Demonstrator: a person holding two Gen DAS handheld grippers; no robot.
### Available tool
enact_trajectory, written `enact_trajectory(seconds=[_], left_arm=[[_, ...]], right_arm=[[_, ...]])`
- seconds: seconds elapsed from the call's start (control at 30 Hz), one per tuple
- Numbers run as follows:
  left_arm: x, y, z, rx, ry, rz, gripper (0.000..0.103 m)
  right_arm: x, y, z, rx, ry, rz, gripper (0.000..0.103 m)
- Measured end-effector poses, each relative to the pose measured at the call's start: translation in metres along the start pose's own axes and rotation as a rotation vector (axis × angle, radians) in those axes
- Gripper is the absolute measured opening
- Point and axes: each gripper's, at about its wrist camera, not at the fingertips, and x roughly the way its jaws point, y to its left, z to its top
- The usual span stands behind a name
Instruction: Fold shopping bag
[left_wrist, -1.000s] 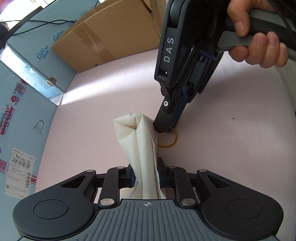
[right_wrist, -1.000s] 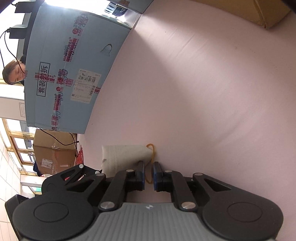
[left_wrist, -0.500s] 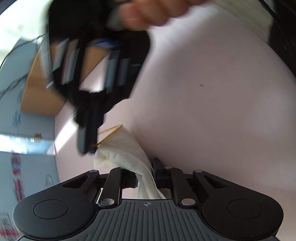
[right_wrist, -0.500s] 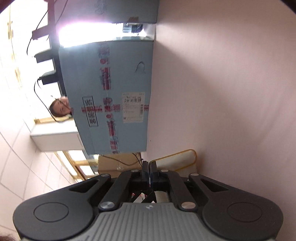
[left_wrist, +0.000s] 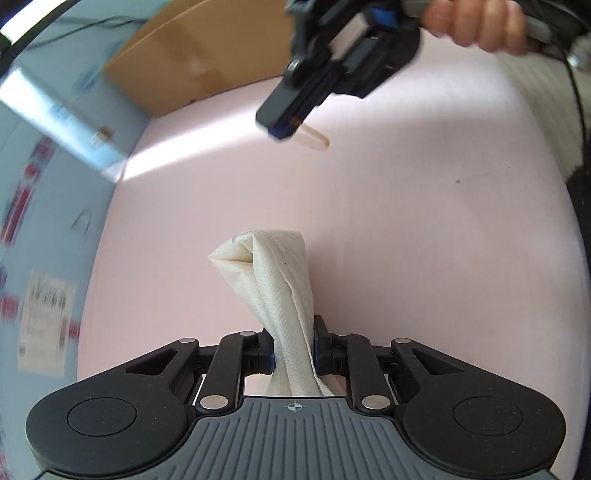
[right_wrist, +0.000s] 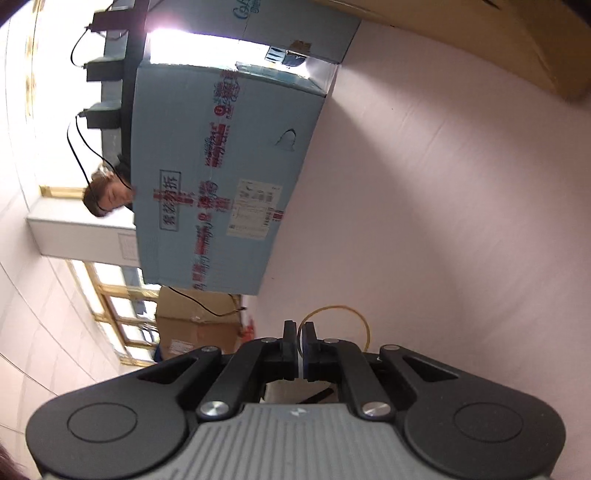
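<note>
My left gripper (left_wrist: 293, 338) is shut on the cream folded shopping bag (left_wrist: 271, 273), a rolled bundle that sticks out forward above the pink table. My right gripper (right_wrist: 300, 334) is shut on a yellow rubber band (right_wrist: 354, 314), whose loop hangs out past the fingertips. In the left wrist view the right gripper (left_wrist: 280, 125) is raised high and far from the bag, with the band (left_wrist: 314, 138) blurred at its tip. The bag does not show in the right wrist view.
The pink table (left_wrist: 406, 229) spreads under both grippers. A light blue printed carton (right_wrist: 221, 177) stands along one side, and it also shows in the left wrist view (left_wrist: 44, 206). A brown cardboard box (left_wrist: 199, 51) stands at the far edge.
My right gripper has closed on the rubber band beside the bag, lifted it off the table and moved up and away from the bag. The left gripper kept its hold on the bag.
</note>
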Motion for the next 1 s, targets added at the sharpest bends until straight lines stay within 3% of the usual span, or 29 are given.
enact_trajectory(seconds=[0.03,0.1,0.23,0.37,0.53,0.67,0.9,0.93,1.0], left_arm=[[-0.004,0.003,-0.002,-0.03,-0.007,0.003,0.017],[-0.01,0.007,-0.004,-0.074,-0.028,-0.005,0.017],[-0.007,0.001,0.012,-0.089,-0.084,-0.072,0.017],[0.012,0.002,0.034,-0.049,-0.098,-0.109,0.017],[0.034,-0.013,0.053,0.114,-0.016,-0.087,0.017],[0.035,-0.019,0.061,0.196,0.002,-0.071,0.02],[0.031,0.0,0.054,0.064,-0.047,-0.128,0.024],[0.029,0.004,0.053,0.03,-0.061,-0.137,0.028],[0.024,0.014,0.052,-0.054,-0.093,-0.166,0.048]], right_arm=[[0.003,-0.003,-0.002,0.016,-0.006,0.022,0.005],[0.007,-0.007,-0.004,0.011,0.003,-0.038,0.005],[0.008,-0.016,-0.009,-0.057,0.072,-0.342,0.005],[-0.001,-0.012,-0.01,-0.094,0.052,-0.385,0.006],[-0.002,-0.014,-0.012,-0.096,0.039,-0.393,0.007],[0.001,-0.015,-0.014,-0.087,0.024,-0.388,0.007],[0.005,-0.014,-0.017,-0.086,0.005,-0.385,0.01],[0.005,-0.013,-0.018,-0.093,0.006,-0.392,0.01],[0.006,-0.011,-0.019,-0.106,0.007,-0.407,0.008]])
